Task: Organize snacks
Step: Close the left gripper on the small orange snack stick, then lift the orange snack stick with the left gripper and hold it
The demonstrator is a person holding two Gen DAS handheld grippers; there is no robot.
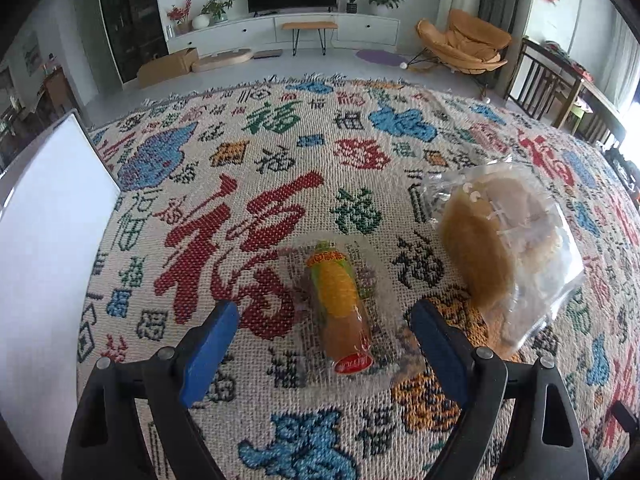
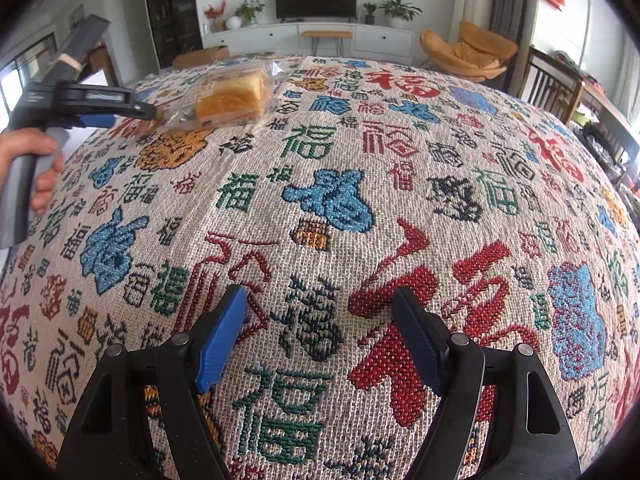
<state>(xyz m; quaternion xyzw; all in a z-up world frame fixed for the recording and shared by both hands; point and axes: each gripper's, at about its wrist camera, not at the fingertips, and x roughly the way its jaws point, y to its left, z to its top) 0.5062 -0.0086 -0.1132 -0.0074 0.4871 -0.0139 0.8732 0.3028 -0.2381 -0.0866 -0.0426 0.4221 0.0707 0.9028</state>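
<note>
A small clear-wrapped snack with a yellow corn picture lies on the patterned cloth, between the fingers of my open left gripper, which hovers just above it. A clear bag of bread lies to its right; it also shows in the right wrist view at the far left. My right gripper is open and empty over bare cloth. The left gripper shows there too, held by a hand next to the bread bag.
A white box or tray stands at the left edge of the table. The cloth covers the whole table. Chairs stand at the far right; a TV unit is behind.
</note>
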